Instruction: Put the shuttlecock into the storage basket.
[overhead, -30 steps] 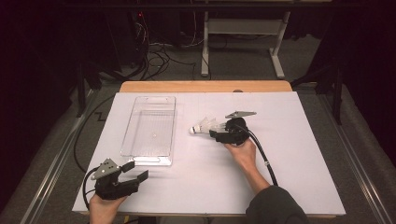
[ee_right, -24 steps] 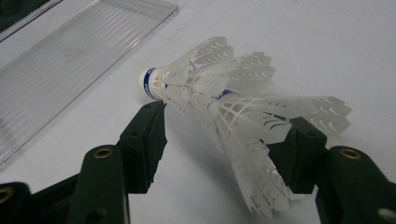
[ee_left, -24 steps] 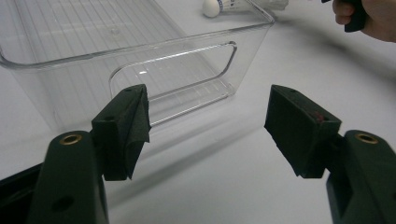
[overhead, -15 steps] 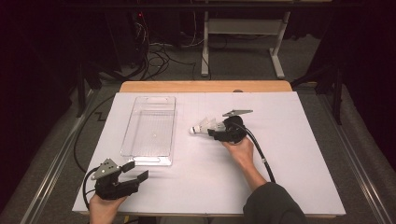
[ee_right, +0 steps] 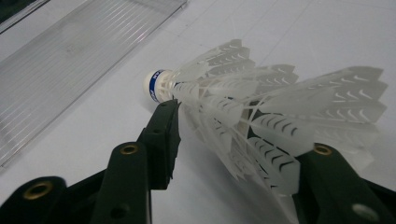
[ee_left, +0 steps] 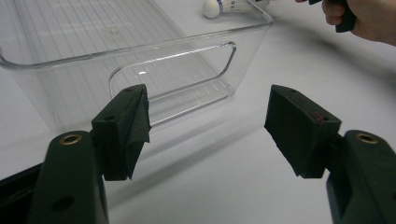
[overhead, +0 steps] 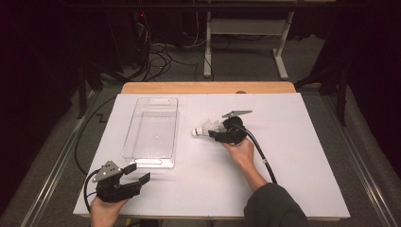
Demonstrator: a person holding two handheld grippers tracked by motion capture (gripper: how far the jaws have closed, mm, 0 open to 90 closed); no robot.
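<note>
From above, a white table [overhead: 293, 156] carries a clear plastic bin [overhead: 152, 132] at about ten o'clock from the table's middle. A white shuttlecock [overhead: 204, 129] lies just right of the bin, near the centre. The right gripper [overhead: 215, 132] reaches it from the three o'clock side, held by a hand [overhead: 242, 152] in a dark sleeve. The left gripper [overhead: 137, 174] rests at the seven o'clock corner of the table, just below the bin's near end.

The right gripper view gives what the high view cannot: the shuttlecock [ee_right: 261, 107] up close, lying on its side with its cork tip and blue band pointing to ten o'clock and its feather skirt fanning toward three o'clock. The jaws have just been closing, with the skirt between them. The left jaw sits against the feathers near the cork. The right jaw's pad is hidden behind the skirt, so a firm pinch cannot be told.

The left gripper view shows its jaws spread wide with nothing between them, facing the bin's [ee_left: 140, 60] handle cutout. The shuttlecock's [ee_left: 219, 6] tip is cut off at that view's top edge, at about one o'clock, beside the other hand [ee_left: 369, 21].
</note>
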